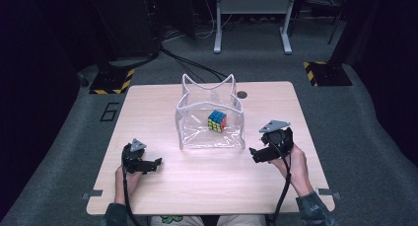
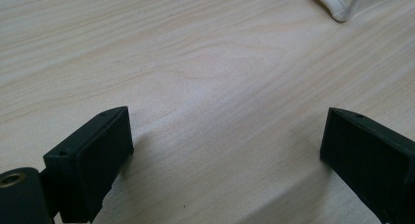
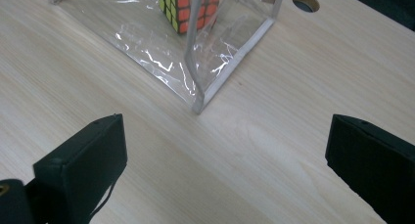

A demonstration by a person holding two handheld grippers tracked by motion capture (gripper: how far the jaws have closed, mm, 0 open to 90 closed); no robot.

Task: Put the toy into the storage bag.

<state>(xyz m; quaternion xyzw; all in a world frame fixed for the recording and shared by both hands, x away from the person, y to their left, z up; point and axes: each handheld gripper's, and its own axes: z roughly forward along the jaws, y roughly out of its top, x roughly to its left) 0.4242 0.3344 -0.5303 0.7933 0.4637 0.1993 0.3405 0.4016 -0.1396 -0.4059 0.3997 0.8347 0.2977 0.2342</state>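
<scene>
My left gripper [image 1: 158,162] and right gripper [image 1: 252,152] both have their jaws spread wide with nothing between them, low over the wooden table [image 1: 148,112] on either side of the clear plastic bag [image 1: 211,132]. The Rubik's cube [image 1: 217,121] already sits inside it (mid-table, resting on the bag's floor), so I judge only closing or moving the bag remains. The bag stands upright, mouth facing up, long axis across the table.
</scene>
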